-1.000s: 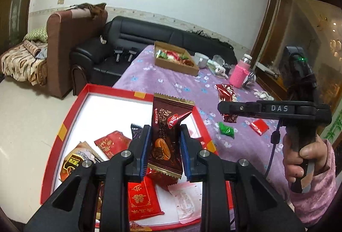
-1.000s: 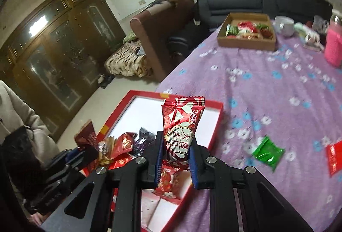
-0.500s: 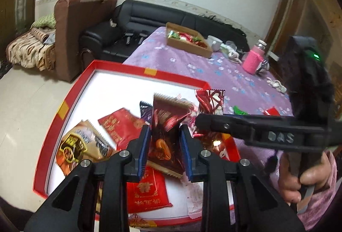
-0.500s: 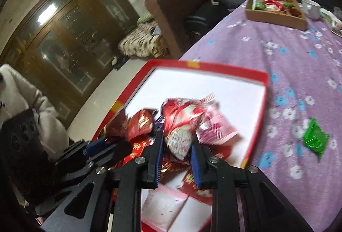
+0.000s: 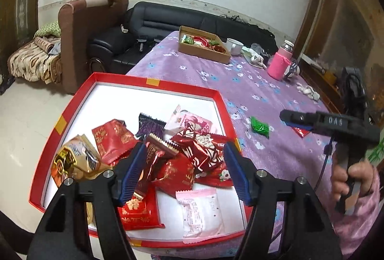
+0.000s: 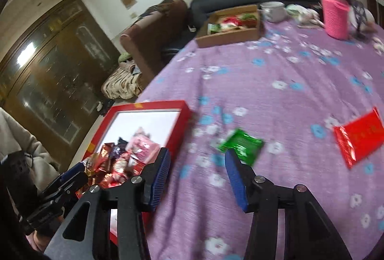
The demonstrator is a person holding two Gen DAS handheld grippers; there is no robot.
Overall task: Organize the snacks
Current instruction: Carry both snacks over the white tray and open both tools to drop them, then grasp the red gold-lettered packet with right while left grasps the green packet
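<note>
Red-rimmed tray (image 5: 217,95) at the table's edge holds a heap of wrapped snacks (image 5: 192,159). Left tool (image 5: 183,170) hangs over them, jaws opening, nothing gripped. Right tool (image 6: 196,174), jaws also opening and empty, hangs above the purple tablecloth (image 6: 276,63) near a green packet (image 6: 241,143).

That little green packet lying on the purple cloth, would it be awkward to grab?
The green packet looks flat and crinkly, so probably light and floppy. Its shiny wrapper may slip between pads. Lying flat on the tablecloth, it likely won't roll.
</note>
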